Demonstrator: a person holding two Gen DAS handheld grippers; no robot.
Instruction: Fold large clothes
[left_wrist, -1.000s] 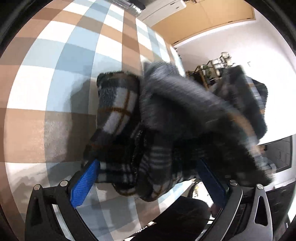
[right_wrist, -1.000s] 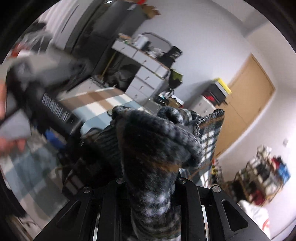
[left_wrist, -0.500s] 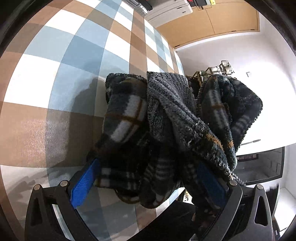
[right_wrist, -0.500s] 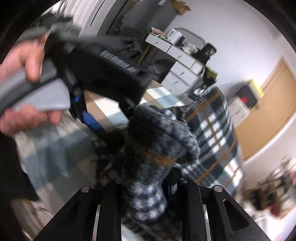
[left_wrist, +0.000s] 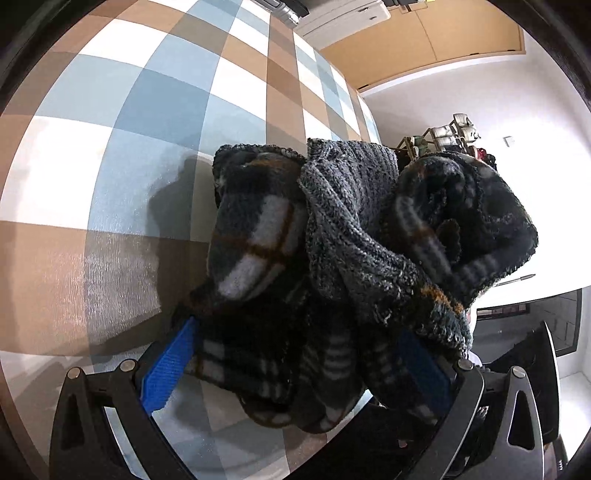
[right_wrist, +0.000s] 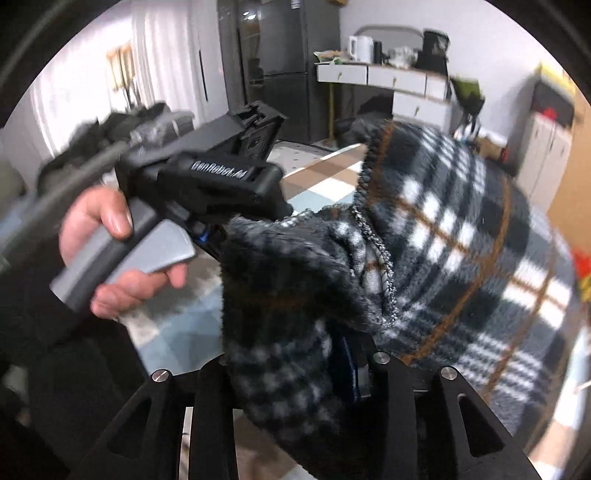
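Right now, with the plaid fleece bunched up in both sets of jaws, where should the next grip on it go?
Take the stitched hem of the plaid fleece, coming from above. It is the one clean, traceable edge; everything lower is wadded folds. The right gripper has just been opening with fleece between its jaws, so it looks free to regrip.

One plaid fleece garment (left_wrist: 332, 258) is showing, bunched at the centre of the left wrist view and spreading from 6 toward 3 o'clock in the right wrist view. Two grippers are showing: the left gripper (left_wrist: 299, 363) at 6 o'clock in its own view and the right gripper (right_wrist: 291, 373) at 6 o'clock in its own. One hand (right_wrist: 110, 251) is showing at 9 o'clock, and one checked cloth (left_wrist: 147, 110) is lying beneath.
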